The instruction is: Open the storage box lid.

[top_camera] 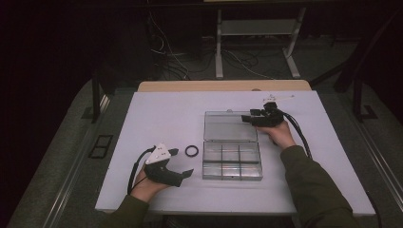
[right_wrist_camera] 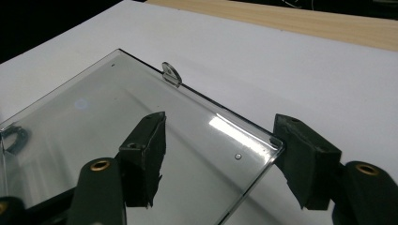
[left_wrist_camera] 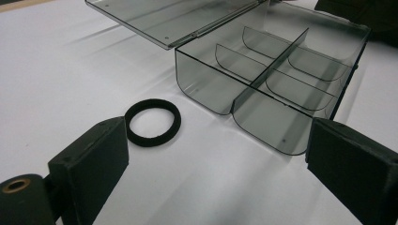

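The right gripper hovers at the far right corner of the clear plastic compartment box's open lid. Its jaws stand moderately apart and straddle that lid corner, one over the lid panel, the other just outside the edge; whether a pad touches the plastic cannot be told, and nothing is clamped. In the right gripper view the lid's small latch tab stands up on the far edge.

The left gripper rests near the front left part of the white table, jaws wide apart and empty. Ahead of it, between it and the box, lies a black ring, flat on the table, just beside the box's left wall but apart from it. In the left gripper view the ring sits just beyond the left jaw, with the box and its six empty compartments behind.

No writing or brand mark can be read anywhere.
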Tool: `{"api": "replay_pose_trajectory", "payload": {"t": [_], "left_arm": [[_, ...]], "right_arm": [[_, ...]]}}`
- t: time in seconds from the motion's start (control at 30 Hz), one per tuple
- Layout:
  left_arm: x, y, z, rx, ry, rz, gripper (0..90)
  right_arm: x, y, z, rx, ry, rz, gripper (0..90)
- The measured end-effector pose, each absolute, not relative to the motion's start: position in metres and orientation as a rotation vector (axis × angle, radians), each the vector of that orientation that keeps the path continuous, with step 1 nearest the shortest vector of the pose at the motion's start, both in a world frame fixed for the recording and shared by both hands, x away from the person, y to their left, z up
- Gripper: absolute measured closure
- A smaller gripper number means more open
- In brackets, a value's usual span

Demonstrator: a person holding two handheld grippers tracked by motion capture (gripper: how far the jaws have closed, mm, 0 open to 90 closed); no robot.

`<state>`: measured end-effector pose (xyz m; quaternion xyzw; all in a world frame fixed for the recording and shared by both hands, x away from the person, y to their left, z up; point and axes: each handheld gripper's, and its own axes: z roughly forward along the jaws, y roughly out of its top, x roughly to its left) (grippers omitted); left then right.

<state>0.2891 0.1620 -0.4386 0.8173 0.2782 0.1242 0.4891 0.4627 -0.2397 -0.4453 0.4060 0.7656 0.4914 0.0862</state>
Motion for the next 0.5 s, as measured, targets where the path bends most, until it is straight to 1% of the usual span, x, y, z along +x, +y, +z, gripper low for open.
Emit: {"api": "replay_pose_trajectory", "payload": {"t": [0.17, 0.5], "left_arm": [[0.2889, 0.1621, -0.4385, 1.986, 0.676, 0.302, 5.6], [0.2889, 0.1619, -0.4385, 1.988, 0.671, 0.297, 5.7]], "right_arm": [[0.4633, -0.2387, -0.4488, 1.233, 2.294, 1.445, 34.1], [0.4640, -0.2362, -0.4542, 1.243, 2.320, 1.394, 34.5]]}}
